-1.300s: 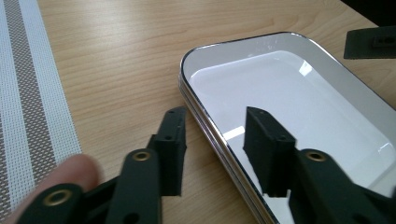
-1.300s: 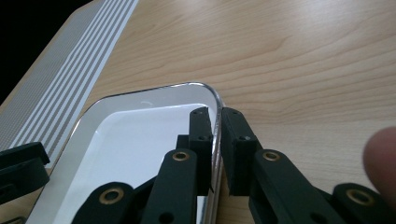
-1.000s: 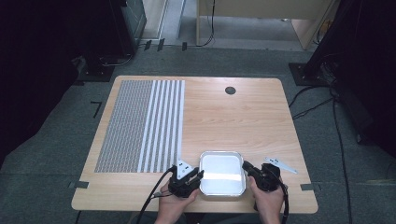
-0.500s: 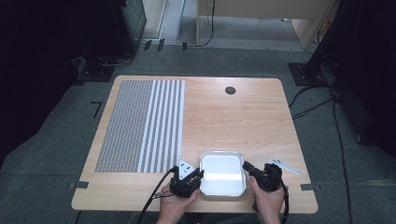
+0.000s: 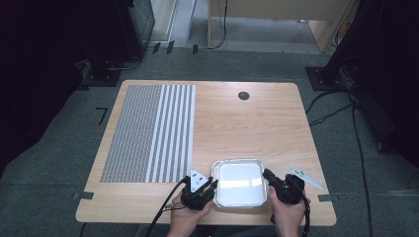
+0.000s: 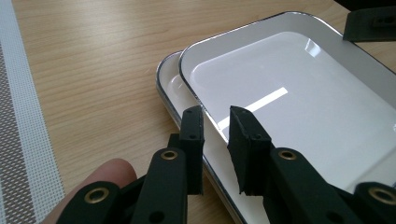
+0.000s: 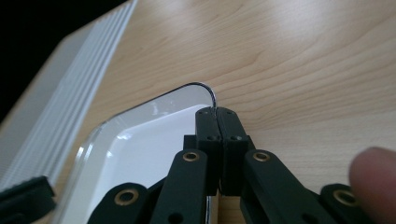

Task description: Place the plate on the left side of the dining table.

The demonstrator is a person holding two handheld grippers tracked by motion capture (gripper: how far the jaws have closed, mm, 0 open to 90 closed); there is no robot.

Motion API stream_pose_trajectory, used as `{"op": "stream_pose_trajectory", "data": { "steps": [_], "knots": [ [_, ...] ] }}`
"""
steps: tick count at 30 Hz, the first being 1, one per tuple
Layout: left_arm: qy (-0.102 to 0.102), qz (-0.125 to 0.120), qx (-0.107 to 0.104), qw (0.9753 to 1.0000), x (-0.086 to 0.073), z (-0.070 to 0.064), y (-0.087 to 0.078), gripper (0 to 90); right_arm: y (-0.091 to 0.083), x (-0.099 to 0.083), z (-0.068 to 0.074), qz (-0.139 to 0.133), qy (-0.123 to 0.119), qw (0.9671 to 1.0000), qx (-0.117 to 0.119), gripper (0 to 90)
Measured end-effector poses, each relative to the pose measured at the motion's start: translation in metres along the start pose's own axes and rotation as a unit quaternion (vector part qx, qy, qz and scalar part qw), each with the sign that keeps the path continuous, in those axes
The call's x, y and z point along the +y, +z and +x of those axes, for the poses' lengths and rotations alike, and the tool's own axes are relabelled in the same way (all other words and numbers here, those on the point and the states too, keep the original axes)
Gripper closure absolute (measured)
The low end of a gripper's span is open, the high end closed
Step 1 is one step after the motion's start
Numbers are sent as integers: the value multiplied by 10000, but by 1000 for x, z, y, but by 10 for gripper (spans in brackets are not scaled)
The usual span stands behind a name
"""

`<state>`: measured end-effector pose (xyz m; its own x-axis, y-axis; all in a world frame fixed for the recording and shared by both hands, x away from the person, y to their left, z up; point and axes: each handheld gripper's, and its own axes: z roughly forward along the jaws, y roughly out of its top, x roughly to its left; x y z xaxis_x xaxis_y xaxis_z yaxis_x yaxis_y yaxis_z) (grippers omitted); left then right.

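White enamel trays (image 5: 239, 182), two stacked and slightly offset, sit at the lower centre of the high view on a light wooden table (image 5: 257, 123). The left gripper (image 5: 203, 190), bottom centre-left, straddles the upper tray's rim with its jaws parted, not clenched. The right gripper (image 5: 269, 177), just right of the trays, has its jaws pressed together on the tray's thin rim. A grey-and-white striped mat (image 5: 148, 133) fills the table's left half; a small white serrated piece (image 5: 306, 177) lies at lower right, beside the right hand (image 5: 286, 212).
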<state>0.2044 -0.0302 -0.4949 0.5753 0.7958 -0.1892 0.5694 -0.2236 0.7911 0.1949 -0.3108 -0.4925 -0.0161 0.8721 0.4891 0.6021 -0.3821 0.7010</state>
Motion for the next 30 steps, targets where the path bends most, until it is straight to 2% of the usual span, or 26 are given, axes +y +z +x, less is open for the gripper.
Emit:
{"op": "stream_pose_trajectory", "data": {
  "steps": [1, 3, 6, 7, 8, 10, 12, 17, 20, 24, 25, 28, 30],
  "knots": [
    [10, 0, -19, 10000, 0, 0, 0, 763, 0, 0, 3, 5, -141, 9999, -86, 897],
    [21, 24, -49, 10000, -1, -1, 1, 766, 0, -1, 9, -14, -374, 9990, -228, 836],
    [38, 58, -81, 9999, -1, -2, 3, 766, 6, -6, 13, 103, -554, 9976, -402, 759],
    [32, 65, -82, 9999, -2, -2, 3, 765, 9, -7, 13, 188, -562, 9971, -474, 781],
    [30, 73, -85, 9999, -2, -2, 3, 764, 11, -8, 12, 254, -523, 9969, -530, 811],
    [23, 96, -100, 9999, -2, -2, 4, 764, 11, -8, 9, 215, -292, 9983, -447, 863],
    [64, 91, -124, 9999, -2, -2, 3, 768, 7, -7, 9, 66, -186, 9979, -611, 883],
    [11, 9, -296, 9996, 0, -3, -1, 763, 0, -6, 4, -56, 239, 9982, -539, 898],
    [-25, -45, -331, 9994, 2, -2, -3, 754, -3, -5, 6, -121, 268, 9981, -550, 898],
    [-244, -237, -590, 9977, 7, 4, -9, 686, -3, -2, 8, -117, 292, 9977, -594, 898],
    [-337, -399, -631, 9966, 11, 7, -15, 657, -3, -1, 8, -121, 360, 9975, -602, 898],
    [-429, -479, -669, 9957, 14, 10, -19, 644, -3, 2, 10, -122, 411, 9975, -555, 898],
    [-403, -449, -627, 9962, 17, 12, -19, 640, -1, 3, 15, -127, 400, 9978, -505, 898]
  ]
}}
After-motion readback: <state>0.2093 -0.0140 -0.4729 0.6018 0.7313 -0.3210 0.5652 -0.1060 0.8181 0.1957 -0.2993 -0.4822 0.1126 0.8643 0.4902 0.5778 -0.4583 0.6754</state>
